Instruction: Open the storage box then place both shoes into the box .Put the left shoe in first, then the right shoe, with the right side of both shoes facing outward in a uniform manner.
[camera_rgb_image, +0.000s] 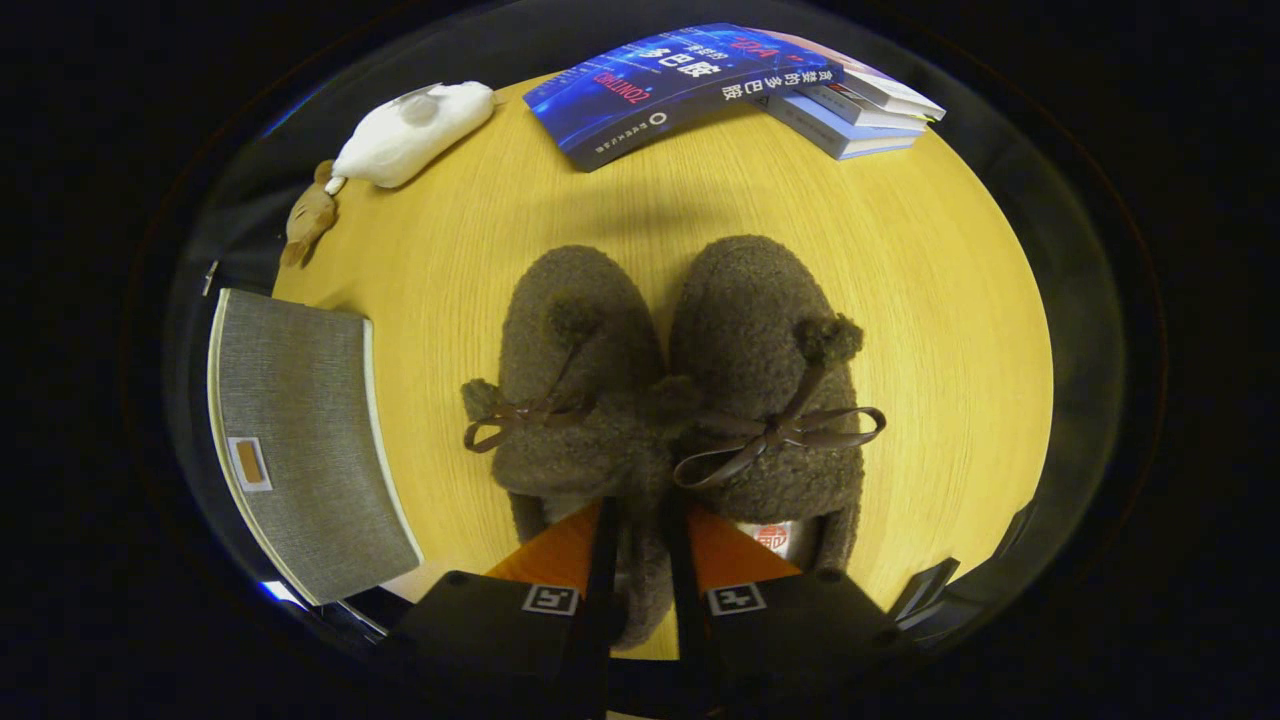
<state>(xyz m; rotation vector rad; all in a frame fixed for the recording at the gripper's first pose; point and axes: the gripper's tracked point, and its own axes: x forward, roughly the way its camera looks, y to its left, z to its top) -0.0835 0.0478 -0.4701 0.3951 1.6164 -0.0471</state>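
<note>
Your gripper (640, 530) sits low over the near edge of the round wooden tabletop (950, 300), fingers close together w/ only a narrow gap. Between them is fuzzy brown material where the 2 slippers meet at their heel ends; can't tell whether both fingers actually press on it, so jaw state isn't certain: nearly closed, maybe pinching the inner heel rims.

Slippers stand side by side in the middle of the tabletop, touching along their inner sides, toes pointing away from you. Left slipper (575, 340) lies just ahead of your left finger, right slipper (760, 330) just ahead of the right one. Both are brown fleece w/ a thin brown bow across the top and small pom-poms on the lace ends. Right slipper's insole shows a bit of pale lining w/ a red mark, near your right finger.

Storage box (300, 440) is at the left edge of the tabletop, beside the left slipper but apart from it: grey fabric top w/ a pale rim and a small tan tab, lid closed.

Far-left edge: white plush toy (410, 135) w/ a small brown plush (310, 215) just next to it. Far edge: blue book (680, 85) lying flat, partly overlapping a stack of books (860, 115) on its right.
</note>
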